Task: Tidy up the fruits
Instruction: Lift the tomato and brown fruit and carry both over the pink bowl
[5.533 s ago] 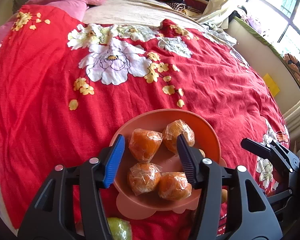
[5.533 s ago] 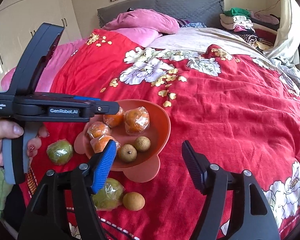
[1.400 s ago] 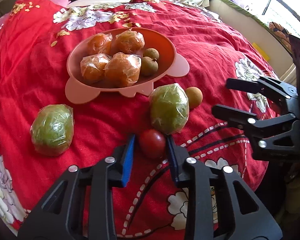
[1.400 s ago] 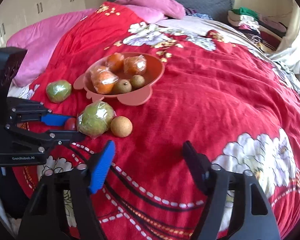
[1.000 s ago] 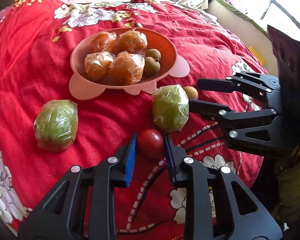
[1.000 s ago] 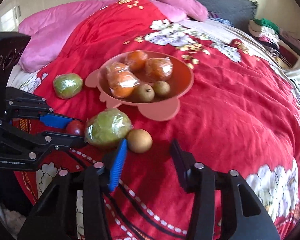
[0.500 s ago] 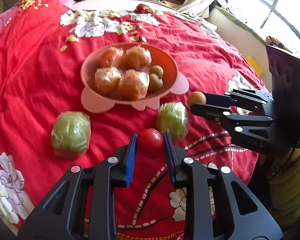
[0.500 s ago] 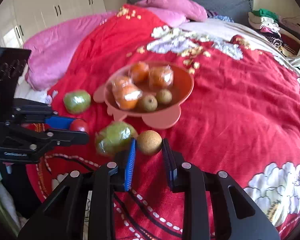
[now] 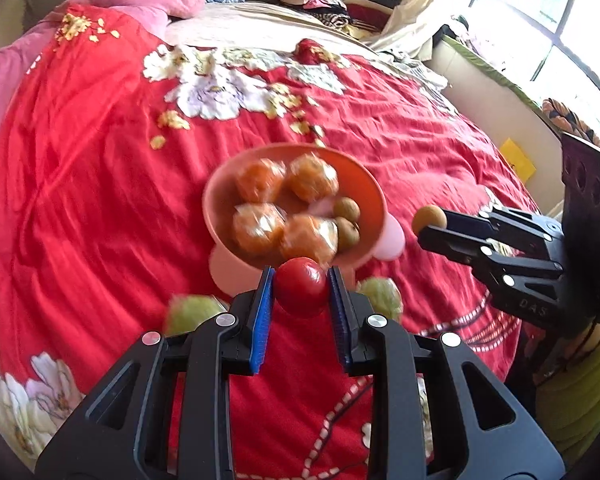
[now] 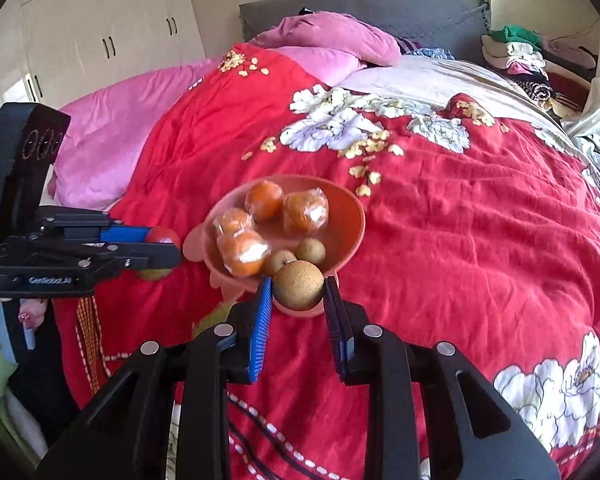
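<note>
Tomato (image 9: 301,286) pinched in left claw (image 9: 301,289), near bowl (image 9: 364,188).

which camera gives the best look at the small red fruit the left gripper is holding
The left wrist view. There the red fruit sits large and central, pinched in the left gripper. The right wrist view shows only a sliver of it at that gripper's tips, mostly hidden by the fingers.

Sunlit bedroom: grey headboard (image 10: 364,12), white wardrobe (image 10: 100,36), bright window (image 9: 540,12).
</note>
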A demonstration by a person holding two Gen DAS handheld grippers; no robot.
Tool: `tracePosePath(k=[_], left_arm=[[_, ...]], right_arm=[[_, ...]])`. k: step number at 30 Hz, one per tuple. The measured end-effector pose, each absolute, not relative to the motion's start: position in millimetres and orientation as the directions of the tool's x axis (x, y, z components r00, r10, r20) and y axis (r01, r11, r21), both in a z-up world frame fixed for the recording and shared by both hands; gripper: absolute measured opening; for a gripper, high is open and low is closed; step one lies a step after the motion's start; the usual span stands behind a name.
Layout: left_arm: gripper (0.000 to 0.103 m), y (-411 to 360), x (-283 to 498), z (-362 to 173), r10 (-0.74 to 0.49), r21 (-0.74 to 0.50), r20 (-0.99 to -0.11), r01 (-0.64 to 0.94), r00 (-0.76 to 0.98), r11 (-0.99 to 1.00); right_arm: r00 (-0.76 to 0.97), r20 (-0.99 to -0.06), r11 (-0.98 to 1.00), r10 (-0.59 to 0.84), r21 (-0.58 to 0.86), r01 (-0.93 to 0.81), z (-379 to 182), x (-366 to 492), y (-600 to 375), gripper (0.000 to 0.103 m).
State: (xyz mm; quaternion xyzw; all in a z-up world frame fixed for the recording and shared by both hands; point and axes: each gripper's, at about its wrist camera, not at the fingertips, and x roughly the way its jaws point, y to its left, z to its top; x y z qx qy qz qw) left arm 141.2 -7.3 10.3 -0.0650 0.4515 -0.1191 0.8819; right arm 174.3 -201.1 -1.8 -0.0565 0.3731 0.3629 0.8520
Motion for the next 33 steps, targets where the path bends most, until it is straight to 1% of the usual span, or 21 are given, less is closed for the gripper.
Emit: tracePosePath(k=[8, 17, 33], left_arm=[[0.019, 6.7, 171.5, 17.9, -0.239, -0.210, -0.775, 0.119, 0.585, 0.971], [0.019, 12.4, 202.1, 7.1, -0.195, -0.176, -0.792, 0.090, 0.579, 0.980], [0.019, 13.3, 217.9, -11.3, -0.188, -0.166, -0.815, 0.090, 0.548, 0.982]], right_arm=[[0.465, -0.676, 0.738, 0.571, 0.175, -0.652, 1.1, 186.6, -192.3, 0.025], [0.471, -0.683, 0.757, 0.558, 0.187, -0.626, -4.8, 201.4, -186.6, 0.025], [0.476, -0.716, 0.774, 0.510, 0.140, -0.618, -17.4, 230.5, -165.0, 0.025]])
